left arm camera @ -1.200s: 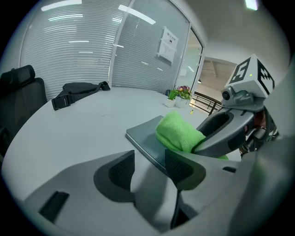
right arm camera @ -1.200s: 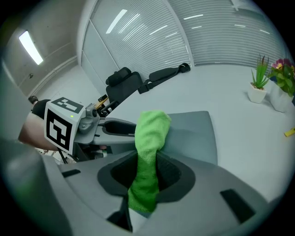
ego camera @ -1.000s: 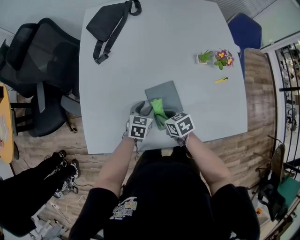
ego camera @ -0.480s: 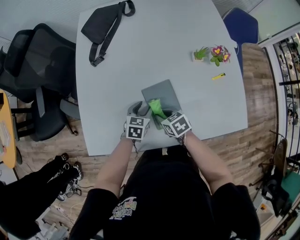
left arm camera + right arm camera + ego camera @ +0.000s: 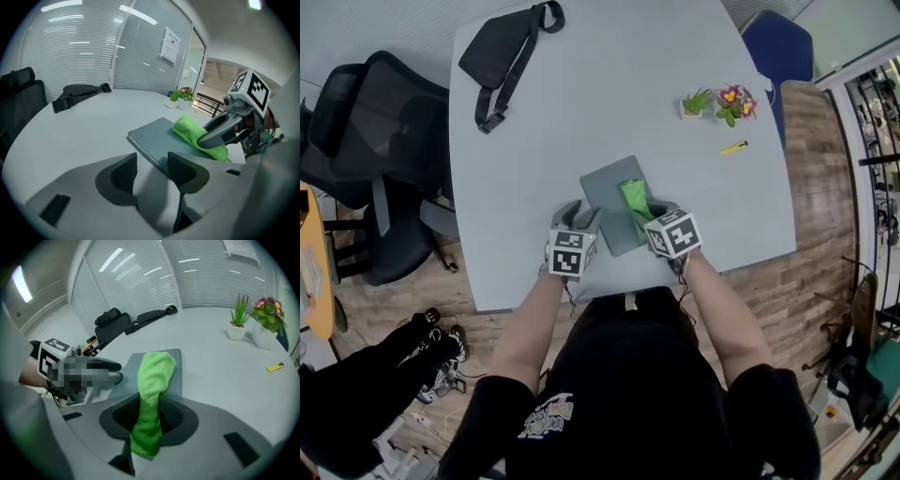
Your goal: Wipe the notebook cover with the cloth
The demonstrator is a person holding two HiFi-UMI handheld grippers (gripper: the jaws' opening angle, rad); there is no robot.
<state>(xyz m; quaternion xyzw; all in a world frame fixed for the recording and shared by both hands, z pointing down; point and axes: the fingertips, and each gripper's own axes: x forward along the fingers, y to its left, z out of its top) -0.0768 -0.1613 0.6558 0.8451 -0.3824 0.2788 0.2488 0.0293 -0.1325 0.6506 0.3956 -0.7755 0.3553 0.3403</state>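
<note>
A grey notebook lies flat on the pale grey table, close to the near edge. A green cloth rests along the cover's right half. My right gripper is shut on the cloth's near end. In the right gripper view the cloth runs from between the right gripper out over the notebook. My left gripper is open at the notebook's near left corner. In the left gripper view nothing lies between the left gripper, and the notebook and cloth sit just beyond.
A black sling bag lies at the table's far left. Two small potted plants and a yellow item are at the far right. A black office chair stands left of the table, a blue chair beyond it.
My right gripper has slid the cloth to the right and a little farther across the cover. The left gripper has hardly moved.
</note>
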